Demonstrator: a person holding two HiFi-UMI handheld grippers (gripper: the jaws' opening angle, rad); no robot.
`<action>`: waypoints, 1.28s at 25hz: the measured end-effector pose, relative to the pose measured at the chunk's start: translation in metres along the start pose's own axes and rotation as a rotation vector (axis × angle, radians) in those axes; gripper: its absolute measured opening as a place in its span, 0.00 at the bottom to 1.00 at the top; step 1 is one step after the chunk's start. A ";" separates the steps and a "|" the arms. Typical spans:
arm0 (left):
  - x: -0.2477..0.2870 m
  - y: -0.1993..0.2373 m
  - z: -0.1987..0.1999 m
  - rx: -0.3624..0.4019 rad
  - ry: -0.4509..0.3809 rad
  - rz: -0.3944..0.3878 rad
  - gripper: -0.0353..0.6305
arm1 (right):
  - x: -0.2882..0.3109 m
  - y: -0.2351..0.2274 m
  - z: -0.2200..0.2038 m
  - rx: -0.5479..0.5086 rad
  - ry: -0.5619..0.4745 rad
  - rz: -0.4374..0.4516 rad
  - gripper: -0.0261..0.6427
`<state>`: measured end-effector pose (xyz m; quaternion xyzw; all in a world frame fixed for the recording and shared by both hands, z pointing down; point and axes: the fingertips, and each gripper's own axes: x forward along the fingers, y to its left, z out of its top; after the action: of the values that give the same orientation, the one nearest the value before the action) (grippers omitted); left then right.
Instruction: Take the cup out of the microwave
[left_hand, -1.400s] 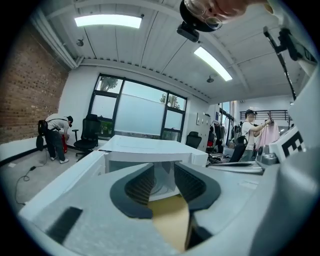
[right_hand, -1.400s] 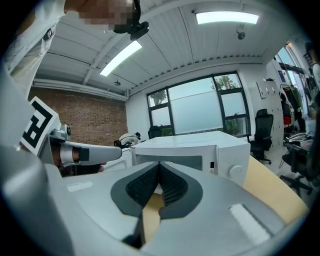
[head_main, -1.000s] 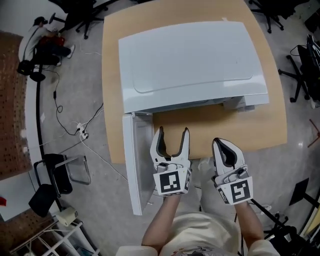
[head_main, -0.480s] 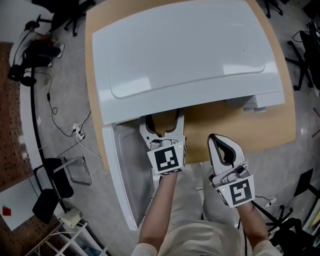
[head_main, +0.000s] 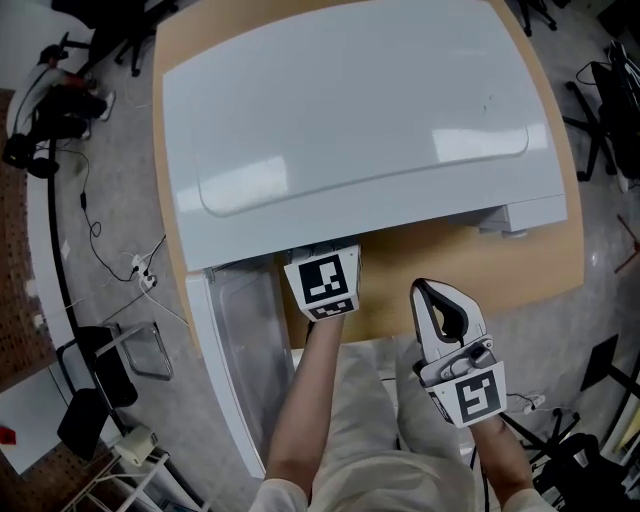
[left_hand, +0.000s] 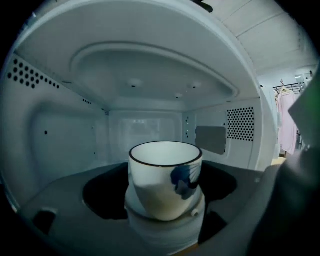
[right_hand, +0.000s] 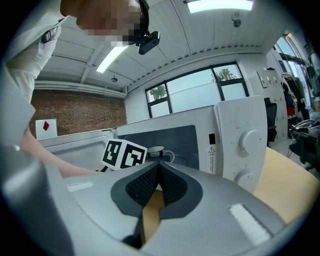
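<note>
A white cup (left_hand: 161, 197) with a dark rim and a blue pattern stands upright in the middle of the microwave's cavity. My left gripper (left_hand: 164, 175) reaches into the cavity with its jaws opening wide. The cup is between them and the pads do not press on it. In the head view only that gripper's marker cube (head_main: 322, 283) shows under the front edge of the white microwave (head_main: 350, 100). My right gripper (head_main: 441, 295) hangs shut and empty in front of the table's edge, right of the left arm. Its view shows the cup (right_hand: 156, 149) beyond the cube.
The microwave's door (head_main: 240, 350) stands swung open to the left of my left arm. The microwave sits on a wooden table (head_main: 470, 255), with its control panel and knobs (right_hand: 245, 145) on the right. Office chairs and cables lie on the floor around.
My left gripper has gone forward and down into the microwave, its jaws now hidden under the top in the head view. The right gripper has sunk slightly.
</note>
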<state>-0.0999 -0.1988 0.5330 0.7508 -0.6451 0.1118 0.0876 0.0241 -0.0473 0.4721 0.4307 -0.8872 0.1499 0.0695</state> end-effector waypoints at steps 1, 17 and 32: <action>0.001 0.001 -0.001 0.004 0.001 -0.002 0.67 | 0.000 0.000 0.000 0.004 0.000 -0.002 0.05; -0.022 -0.010 0.008 -0.011 -0.003 -0.034 0.63 | -0.001 -0.002 0.013 -0.037 -0.008 -0.006 0.05; -0.112 -0.034 0.030 -0.059 -0.013 -0.011 0.63 | -0.027 0.011 0.046 -0.063 -0.020 0.010 0.05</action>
<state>-0.0801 -0.0960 0.4730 0.7520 -0.6447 0.0875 0.1061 0.0325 -0.0362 0.4193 0.4253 -0.8943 0.1180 0.0735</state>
